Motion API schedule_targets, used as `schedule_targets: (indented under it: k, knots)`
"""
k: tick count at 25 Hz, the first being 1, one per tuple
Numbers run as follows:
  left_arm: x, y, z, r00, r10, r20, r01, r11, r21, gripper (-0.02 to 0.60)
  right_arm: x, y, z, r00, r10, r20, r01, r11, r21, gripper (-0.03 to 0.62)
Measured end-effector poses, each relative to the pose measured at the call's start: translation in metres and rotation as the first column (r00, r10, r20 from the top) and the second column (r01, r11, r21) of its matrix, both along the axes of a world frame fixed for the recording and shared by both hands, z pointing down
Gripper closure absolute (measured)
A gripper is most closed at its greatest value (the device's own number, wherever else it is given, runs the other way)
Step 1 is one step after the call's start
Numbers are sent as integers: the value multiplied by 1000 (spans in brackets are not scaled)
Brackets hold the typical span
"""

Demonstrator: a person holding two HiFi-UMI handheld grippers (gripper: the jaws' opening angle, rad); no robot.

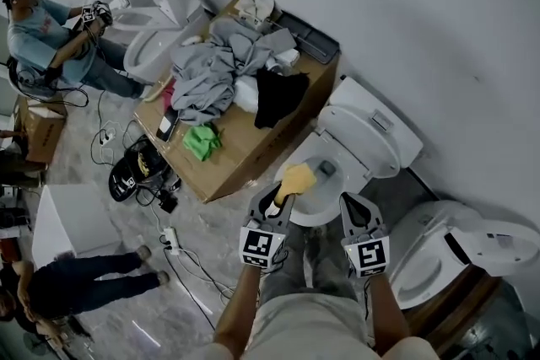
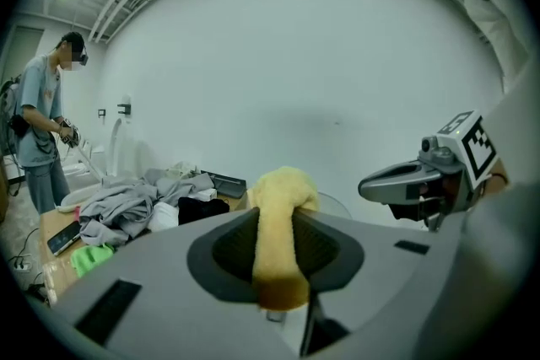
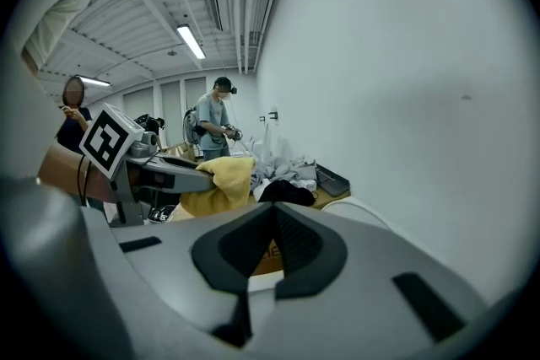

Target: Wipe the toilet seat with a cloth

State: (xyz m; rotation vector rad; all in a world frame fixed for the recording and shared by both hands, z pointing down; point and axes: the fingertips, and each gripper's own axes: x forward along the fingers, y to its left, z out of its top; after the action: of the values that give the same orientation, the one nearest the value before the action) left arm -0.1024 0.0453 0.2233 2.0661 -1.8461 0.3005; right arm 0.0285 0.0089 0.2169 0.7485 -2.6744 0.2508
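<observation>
A white toilet (image 1: 363, 131) stands with its lid up, and its seat (image 1: 319, 213) rings the bowl just in front of me. My left gripper (image 1: 283, 196) is shut on a yellow cloth (image 1: 297, 180) that hangs over the left side of the bowl. In the left gripper view the yellow cloth (image 2: 283, 236) is pinched between the dark pads and bulges above them. My right gripper (image 1: 350, 208) hovers over the seat's right side, shut with nothing in it (image 3: 274, 242). From the right gripper view, the left gripper (image 3: 160, 174) and the cloth (image 3: 215, 185) show at left.
A cardboard box (image 1: 245, 149) left of the toilet carries a pile of clothes (image 1: 211, 67) and a green rag (image 1: 202, 141). Another toilet (image 1: 439, 253) stands at right, a third (image 1: 156, 38) at back left beside a seated person (image 1: 42, 38). Cables (image 1: 181, 257) cross the floor.
</observation>
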Motion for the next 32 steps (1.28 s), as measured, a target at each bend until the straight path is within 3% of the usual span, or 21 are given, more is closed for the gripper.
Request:
schedule_targets:
  k: [13, 24, 32]
  knots:
    - [-37, -50, 133, 996, 87, -29, -89, 991, -100, 479, -27, -34, 121, 990, 99, -98, -107, 991, -84, 588]
    - [-41, -62, 240, 988, 151, -26, -153, 975, -159, 478, -47, -42, 218, 984, 112, -136, -127, 985, -112, 586]
    - [-46, -66, 307, 981, 190, -26, -191, 964, -187, 479, -52, -21, 289, 979, 97, -180, -124, 982, -144, 586]
